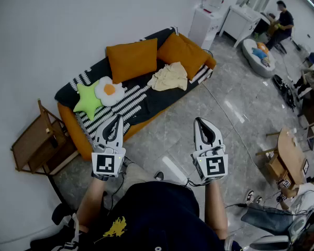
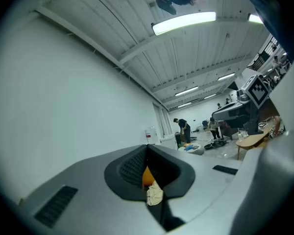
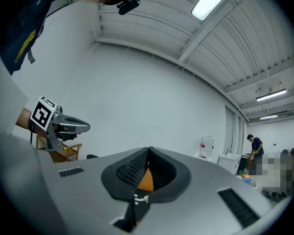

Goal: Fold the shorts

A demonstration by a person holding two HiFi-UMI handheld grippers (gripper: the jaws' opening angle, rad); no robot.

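The person stood facing the sofa (image 1: 146,104) in the upper middle of the head view, both forearms reaching forward from the bottom of the frame, side by side and roughly parallel. The left forearm (image 1: 91,202) rose from the lower left and carried the left tool (image 1: 115,120), which lay level with its tips aimed at the sofa's front edge; its marker cube (image 1: 108,163) faced the camera. The right forearm (image 1: 214,209) came up at lower centre-right with the right tool (image 1: 199,122) level as well, over the grey tiled floor (image 1: 230,114). In the left gripper view the left tool (image 2: 147,149) had its jaws pressed together with nothing gripped, the cloth and an orange cushion only showing far beyond them. In the right gripper view the right tool (image 3: 148,152) was likewise closed and empty. The shorts (image 1: 169,77), a pale cream crumpled heap, lay on the sofa seat just below the right orange cushion (image 1: 184,52), well apart from both tools. A green star pillow (image 1: 88,99) and a fried-egg pillow (image 1: 110,90) sat at the sofa's left end.
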